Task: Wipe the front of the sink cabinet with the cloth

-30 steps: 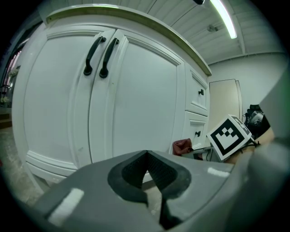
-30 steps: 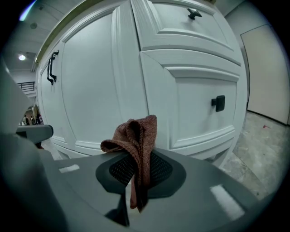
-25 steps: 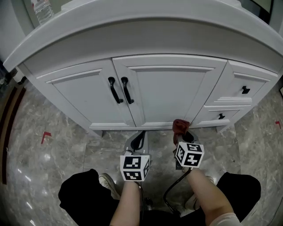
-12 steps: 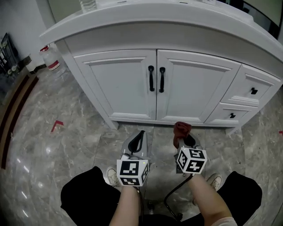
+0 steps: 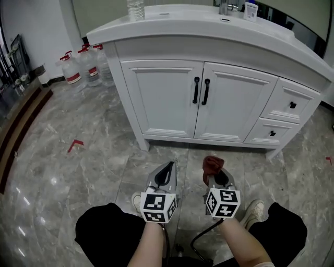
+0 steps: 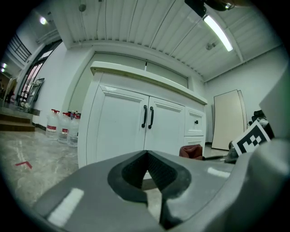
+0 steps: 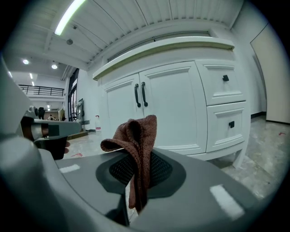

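Note:
The white sink cabinet (image 5: 219, 101) stands ahead, with two doors, black handles (image 5: 201, 90) and two drawers on its right. A reddish-brown cloth (image 5: 212, 164) (image 7: 134, 145) is pinched in my right gripper (image 5: 216, 172), which is shut on it and held low over the floor, well short of the cabinet front (image 7: 172, 108). My left gripper (image 5: 166, 172) hangs beside it, shut with nothing between its jaws. In the left gripper view the cabinet (image 6: 136, 131) is ahead and the cloth (image 6: 192, 151) shows at the right.
Several water jugs (image 5: 83, 65) stand on the marble floor left of the cabinet. A bottle (image 5: 135, 9) and a faucet (image 5: 225, 7) sit on the countertop. A red mark (image 5: 75, 144) lies on the floor at left. My shoes (image 5: 254, 211) and a black cable (image 5: 201, 237) are below.
The view has pulled back from the cabinet, which now sits farther off and higher in the frame. Both grippers stay low and side by side, the right one still holding the cloth.

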`<move>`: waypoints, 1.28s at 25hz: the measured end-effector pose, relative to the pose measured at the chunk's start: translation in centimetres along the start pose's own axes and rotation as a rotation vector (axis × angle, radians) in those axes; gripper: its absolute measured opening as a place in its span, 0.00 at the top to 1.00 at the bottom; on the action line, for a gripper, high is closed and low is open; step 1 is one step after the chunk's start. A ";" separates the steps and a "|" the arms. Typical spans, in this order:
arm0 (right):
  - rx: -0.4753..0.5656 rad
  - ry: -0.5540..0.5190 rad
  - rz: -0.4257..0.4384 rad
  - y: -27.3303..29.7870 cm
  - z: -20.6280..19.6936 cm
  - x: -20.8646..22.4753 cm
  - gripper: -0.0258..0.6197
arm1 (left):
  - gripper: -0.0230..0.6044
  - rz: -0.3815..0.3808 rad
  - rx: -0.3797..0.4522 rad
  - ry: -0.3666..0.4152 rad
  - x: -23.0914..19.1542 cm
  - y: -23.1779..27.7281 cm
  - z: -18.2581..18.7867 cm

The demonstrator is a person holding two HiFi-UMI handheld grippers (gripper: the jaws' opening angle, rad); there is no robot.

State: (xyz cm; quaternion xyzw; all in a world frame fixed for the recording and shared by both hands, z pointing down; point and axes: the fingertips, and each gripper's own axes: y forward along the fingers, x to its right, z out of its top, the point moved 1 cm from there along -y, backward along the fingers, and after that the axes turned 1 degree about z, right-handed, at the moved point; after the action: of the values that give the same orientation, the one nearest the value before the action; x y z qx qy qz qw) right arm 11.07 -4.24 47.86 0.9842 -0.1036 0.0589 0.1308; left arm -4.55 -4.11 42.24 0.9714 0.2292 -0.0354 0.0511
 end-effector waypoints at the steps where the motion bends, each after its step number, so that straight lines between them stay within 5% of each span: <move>1: 0.012 -0.006 0.000 -0.9 0.3 -0.5 0.83 | 0.96 -0.007 -0.001 0.003 0.2 -0.7 -0.1; 7: 0.064 -0.087 -0.009 -4.9 1.3 -3.1 0.83 | 0.96 -0.062 0.027 -0.046 1.5 -4.0 0.7; 13: 0.084 -0.093 -0.038 -7.1 1.7 -3.6 0.84 | 0.96 -0.120 0.035 -0.012 3.5 -5.9 1.6; 23: 0.095 -0.069 -0.028 -7.7 2.2 -3.6 0.84 | 0.96 -0.108 0.054 -0.005 3.4 -6.1 1.9; 32: 0.091 -0.082 -0.037 -7.6 1.5 -3.2 0.84 | 0.96 -0.126 0.025 0.078 4.2 -5.5 0.6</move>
State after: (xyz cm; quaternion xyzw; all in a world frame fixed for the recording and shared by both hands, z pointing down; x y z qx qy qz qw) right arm 9.79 3.16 44.11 0.9925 -0.0879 0.0207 0.0829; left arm -3.27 2.59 40.84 0.9562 0.2913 -0.0036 0.0277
